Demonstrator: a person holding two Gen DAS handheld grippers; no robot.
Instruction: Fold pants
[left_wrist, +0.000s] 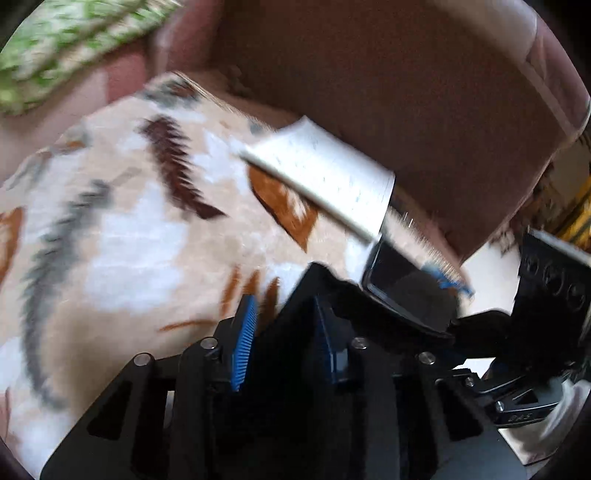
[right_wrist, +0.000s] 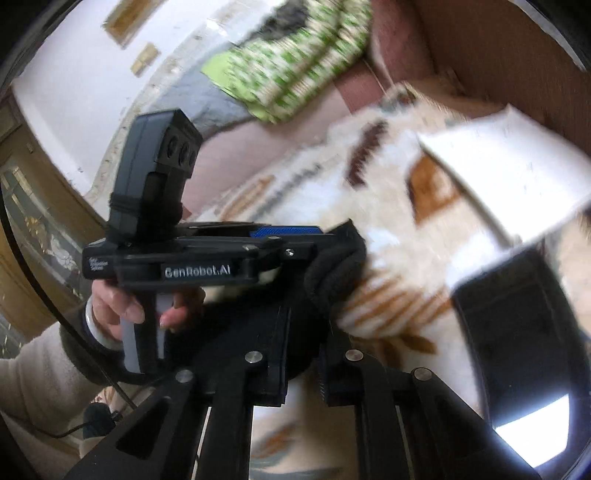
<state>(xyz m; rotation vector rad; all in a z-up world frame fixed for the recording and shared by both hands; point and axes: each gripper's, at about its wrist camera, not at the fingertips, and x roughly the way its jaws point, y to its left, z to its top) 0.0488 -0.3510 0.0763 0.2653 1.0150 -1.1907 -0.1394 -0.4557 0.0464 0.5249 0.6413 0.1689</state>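
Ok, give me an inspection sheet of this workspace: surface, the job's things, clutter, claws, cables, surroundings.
Surface: patterned blanket, beige with brown and grey marks, spread over a reddish-brown sofa.
Job's things: black pants, bunched up and gripped by both claws.
Clutter: white paper and a dark glossy flat thing on the blanket.
Claws: left claw shut on the pants; right claw shut on them too.
Cables: thin black cable near the person's sleeve.
Surroundings: green patterned cloth on the sofa, white wall; both views are blurred.
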